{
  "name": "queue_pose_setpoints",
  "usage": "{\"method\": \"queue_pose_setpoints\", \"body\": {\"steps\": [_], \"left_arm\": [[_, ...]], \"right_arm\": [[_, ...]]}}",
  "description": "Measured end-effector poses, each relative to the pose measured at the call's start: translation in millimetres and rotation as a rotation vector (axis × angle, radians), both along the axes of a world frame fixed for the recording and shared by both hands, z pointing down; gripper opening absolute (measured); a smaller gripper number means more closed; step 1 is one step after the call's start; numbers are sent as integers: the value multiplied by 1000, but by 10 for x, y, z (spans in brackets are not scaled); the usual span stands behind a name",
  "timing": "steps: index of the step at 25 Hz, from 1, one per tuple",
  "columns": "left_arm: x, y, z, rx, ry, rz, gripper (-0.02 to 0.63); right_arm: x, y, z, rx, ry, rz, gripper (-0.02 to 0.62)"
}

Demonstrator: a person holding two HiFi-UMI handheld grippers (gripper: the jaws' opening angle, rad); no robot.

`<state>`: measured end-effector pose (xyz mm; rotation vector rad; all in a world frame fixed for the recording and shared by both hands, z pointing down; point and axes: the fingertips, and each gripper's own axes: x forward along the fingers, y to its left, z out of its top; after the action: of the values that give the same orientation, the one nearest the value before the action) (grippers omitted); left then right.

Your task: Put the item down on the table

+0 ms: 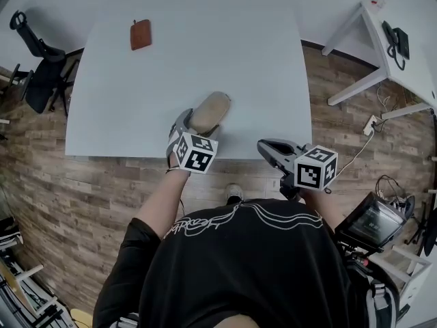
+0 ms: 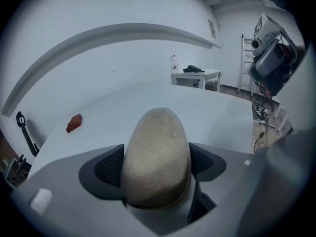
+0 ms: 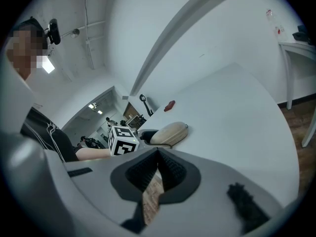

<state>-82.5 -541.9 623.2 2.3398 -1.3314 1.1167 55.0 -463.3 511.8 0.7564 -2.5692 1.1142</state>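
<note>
The beige case [image 1: 208, 111] is clamped in the left tongs [image 1: 196, 124], low over the near edge of the white table [image 1: 205, 46]; I can't tell if it touches. The put-down looks close: settle it flat, then let go. The right tongs [image 1: 266, 147] are closed and empty. A brown pouch [image 1: 141, 34] lies far across, with a wood floor [image 1: 41, 176] around.

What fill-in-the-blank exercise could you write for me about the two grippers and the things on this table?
1. The left gripper is shut on a beige case, while the right gripper, with its jaws together, holds ____.
2. The red-brown pouch lies on the white ____.
3. Of the case and the pouch, the one farther from the person is the ____.

Missing words: nothing; table; pouch.
</note>
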Motion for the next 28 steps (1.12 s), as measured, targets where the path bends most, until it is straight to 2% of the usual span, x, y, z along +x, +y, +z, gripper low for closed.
{"method": "queue_pose_setpoints", "body": {"steps": [11, 14, 16, 19, 23, 26, 28], "left_arm": [[56, -49, 115, 3, -39, 48, 408], [93, -77, 118, 3, -33, 75, 435], [98, -123, 92, 12, -8, 67, 464], [69, -139, -3, 27, 33, 40, 474], [-8, 277, -405, 87, 91, -10, 468], [6, 730, -800, 76, 210, -4, 446], [38, 977, -1065, 63, 300, 16, 379]], "right_arm": [[18, 27, 33, -13, -6, 8, 6], [19, 14, 33, -18, -9, 14, 6], [24, -7, 41, -14, 2, 14, 6], [39, 4, 29, 3, 20, 16, 6], [12, 414, -121, 62, 20, 0, 8], [-76, 742, -276, 124, 34, -22, 6], [-159, 896, -381, 160, 39, -37, 6]]}}
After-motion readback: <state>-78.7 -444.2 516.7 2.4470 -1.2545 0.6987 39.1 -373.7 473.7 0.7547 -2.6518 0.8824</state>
